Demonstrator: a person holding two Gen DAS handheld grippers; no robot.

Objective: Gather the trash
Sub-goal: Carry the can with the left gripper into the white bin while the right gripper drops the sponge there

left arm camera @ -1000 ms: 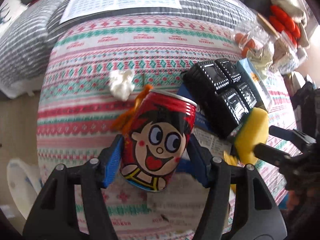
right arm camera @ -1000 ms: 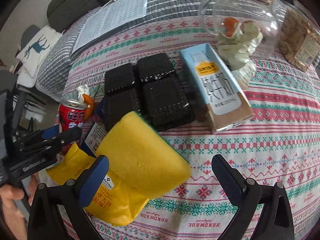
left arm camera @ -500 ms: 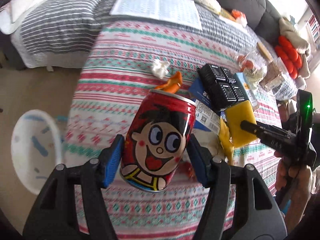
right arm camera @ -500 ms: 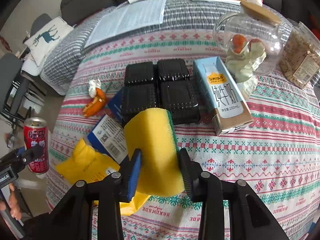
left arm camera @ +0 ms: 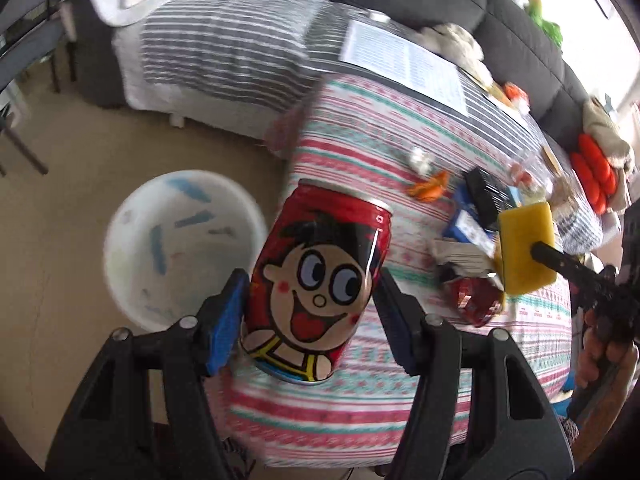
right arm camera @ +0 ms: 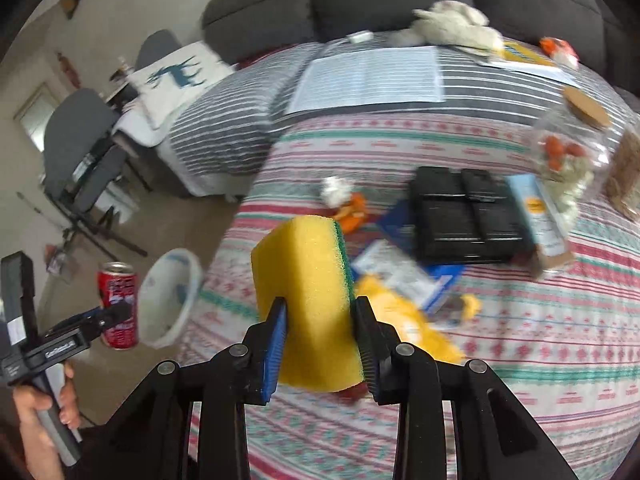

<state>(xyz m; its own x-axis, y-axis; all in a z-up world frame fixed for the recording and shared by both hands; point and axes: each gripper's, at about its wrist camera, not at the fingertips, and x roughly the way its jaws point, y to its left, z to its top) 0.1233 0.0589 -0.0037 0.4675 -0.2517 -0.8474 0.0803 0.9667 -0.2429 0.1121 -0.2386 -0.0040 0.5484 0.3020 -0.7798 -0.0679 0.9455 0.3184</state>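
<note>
Now you've got one red can [left arm camera: 316, 280] clamped in your left gripper [left arm camera: 312, 312], beside one white bin [left arm camera: 180, 248] to its left; your right gripper [right arm camera: 320, 344], jaws just closed, pinches one yellow sponge [right arm camera: 308, 292], table litter beyond.

Round white plastic bin [left arm camera: 182, 248] blurred; contents unreadable. Red crumpled wrapper [left arm camera: 474, 300] (on worktop) partly hidden behind yellow sponge block [left arm camera: 524, 248]. Print on white sheet [right arm camera: 370, 80] illegible.

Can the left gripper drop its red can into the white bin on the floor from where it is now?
Probably yes: the left gripper holds the red can beside the table edge, and nothing visible stands before the white bin.
</note>
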